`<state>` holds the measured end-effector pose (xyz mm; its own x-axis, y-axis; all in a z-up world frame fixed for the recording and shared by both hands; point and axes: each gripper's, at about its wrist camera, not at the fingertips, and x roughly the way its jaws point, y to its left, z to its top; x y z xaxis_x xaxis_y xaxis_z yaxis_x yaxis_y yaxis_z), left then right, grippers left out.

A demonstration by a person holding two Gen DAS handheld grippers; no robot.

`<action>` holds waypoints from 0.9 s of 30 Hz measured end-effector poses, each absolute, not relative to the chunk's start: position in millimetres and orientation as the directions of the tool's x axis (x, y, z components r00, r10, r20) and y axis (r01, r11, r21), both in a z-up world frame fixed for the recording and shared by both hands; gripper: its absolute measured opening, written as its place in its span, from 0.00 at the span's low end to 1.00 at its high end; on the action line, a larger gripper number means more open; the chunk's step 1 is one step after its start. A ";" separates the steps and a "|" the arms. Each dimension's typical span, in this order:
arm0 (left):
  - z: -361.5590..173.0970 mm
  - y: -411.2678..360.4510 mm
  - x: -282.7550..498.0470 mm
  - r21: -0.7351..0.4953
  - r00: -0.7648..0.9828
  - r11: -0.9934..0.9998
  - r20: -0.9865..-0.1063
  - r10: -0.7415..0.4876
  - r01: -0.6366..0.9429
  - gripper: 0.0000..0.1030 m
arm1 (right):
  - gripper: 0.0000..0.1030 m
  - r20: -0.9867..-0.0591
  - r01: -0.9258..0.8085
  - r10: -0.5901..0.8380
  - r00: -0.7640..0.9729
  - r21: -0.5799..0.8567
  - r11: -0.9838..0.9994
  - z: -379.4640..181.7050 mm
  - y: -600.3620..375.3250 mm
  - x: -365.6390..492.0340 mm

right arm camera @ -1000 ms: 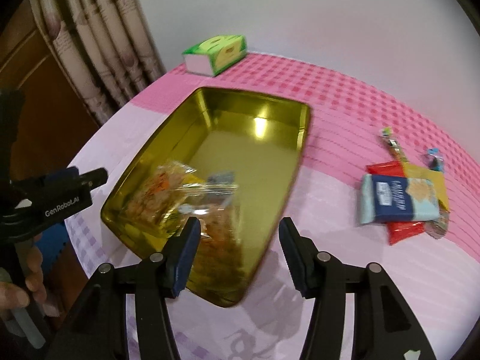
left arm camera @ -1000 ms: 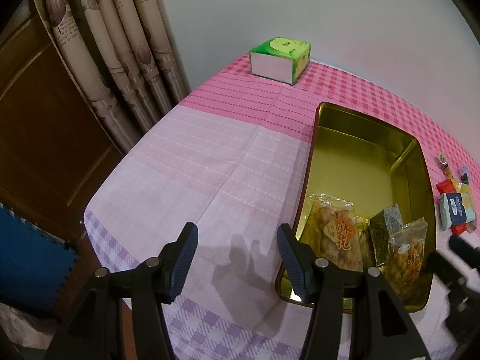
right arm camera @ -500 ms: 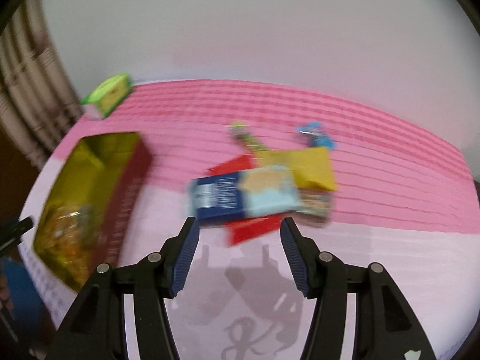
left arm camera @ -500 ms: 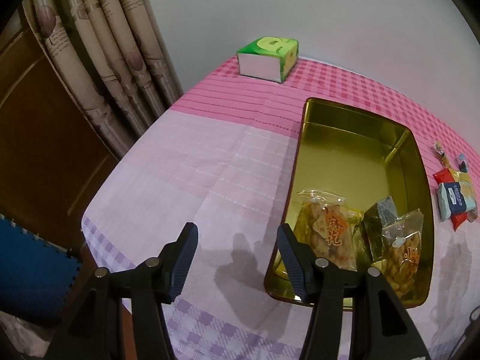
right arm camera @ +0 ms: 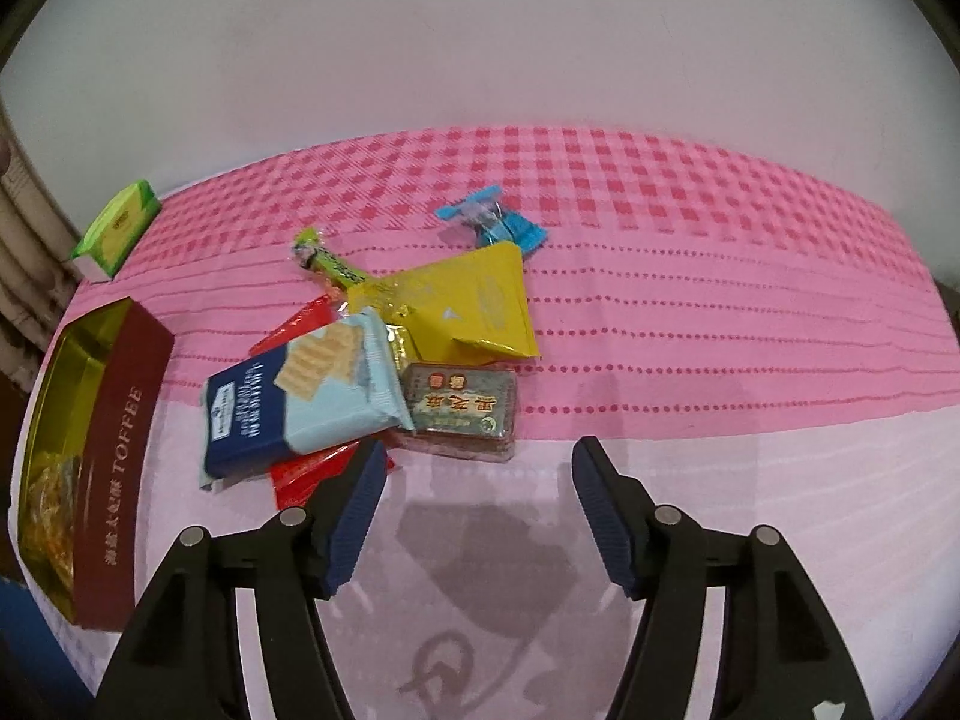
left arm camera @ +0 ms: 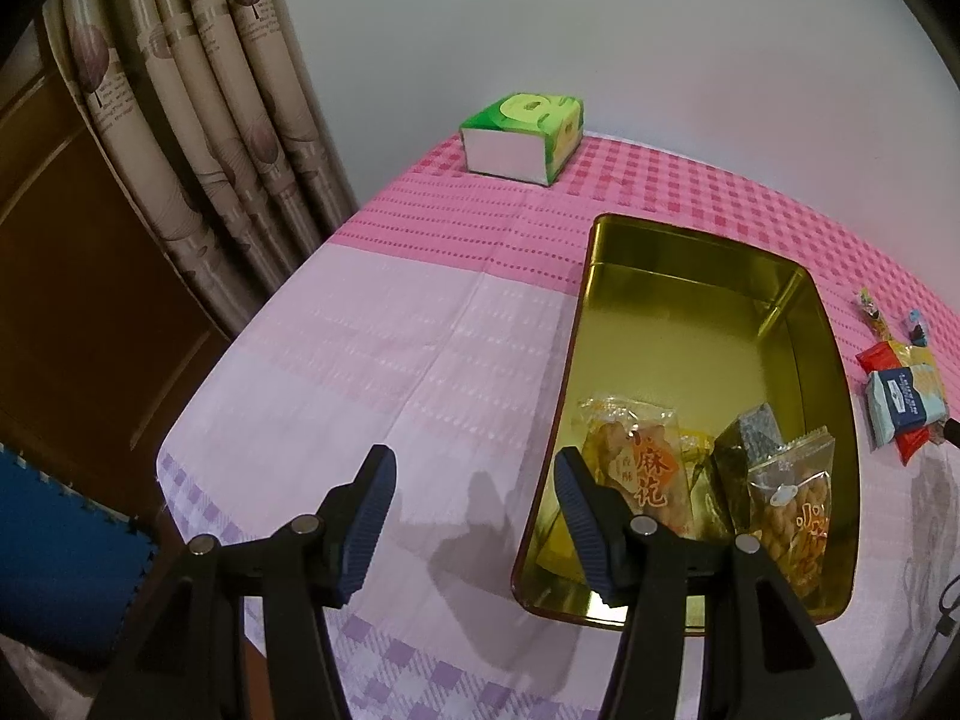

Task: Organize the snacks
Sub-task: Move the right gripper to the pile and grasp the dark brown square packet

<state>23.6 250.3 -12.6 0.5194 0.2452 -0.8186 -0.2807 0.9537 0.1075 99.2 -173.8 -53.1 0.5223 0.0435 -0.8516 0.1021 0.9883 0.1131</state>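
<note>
1. Snacks still loose lie in one heap at the centre of the right wrist view: a blue cracker pack (right arm camera: 300,396) on top of a red wrapper (right arm camera: 312,468), a yellow pouch (right arm camera: 462,300) behind them, a brown sesame bar (right arm camera: 462,408) touching the cracker pack's right end, a green candy stick (right arm camera: 327,261) and a blue twist-wrapped sweet (right arm camera: 492,222) further back.

2. Change: a second ago the right gripper (right arm camera: 474,510) looked down into the toffee tin (right arm camera: 120,450) over the packets there; now the tin sits at the left edge of its view and the heap fills the middle. Its jaws are opening, with nothing between them (only tablecloth and shadow).

3. Meaning, as I judge it: one delivery into the tin is finished and the next pick is lining up, most likely the sesame bar or the cracker pack, the pieces nearest the tips.

4. The left gripper (left arm camera: 474,516) hangs wide and empty at the lower centre of its view, beside the tin's near left corner, as it did a second ago.

5. In the tin's near end lie two clear twist-snack bags (left arm camera: 636,480) (left arm camera: 792,516) and a dark patterned packet (left arm camera: 750,450); the far end is bare gold.

6. A green tissue box (left arm camera: 522,138) stands at the top centre of the left view.
</note>
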 end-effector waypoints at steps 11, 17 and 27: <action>-15.7 218.9 27.3 0.171 0.538 0.966 -0.805 0.249 -0.191 0.55 | 0.66 -0.850 0.116 0.063 0.523 0.144 0.983 -68.6 -175.8 116.3; -0.1 192.1 32.4 0.184 0.567 0.974 -0.792 0.225 -0.129 0.55 | 0.60 -0.849 0.067 0.059 0.525 0.110 0.992 -71.3 -172.2 127.6; 6.0 127.4 58.7 0.174 0.587 0.985 -0.799 0.128 0.022 0.55 | 0.54 -0.836 0.001 0.055 0.546 0.066 0.998 -73.5 -171.1 119.2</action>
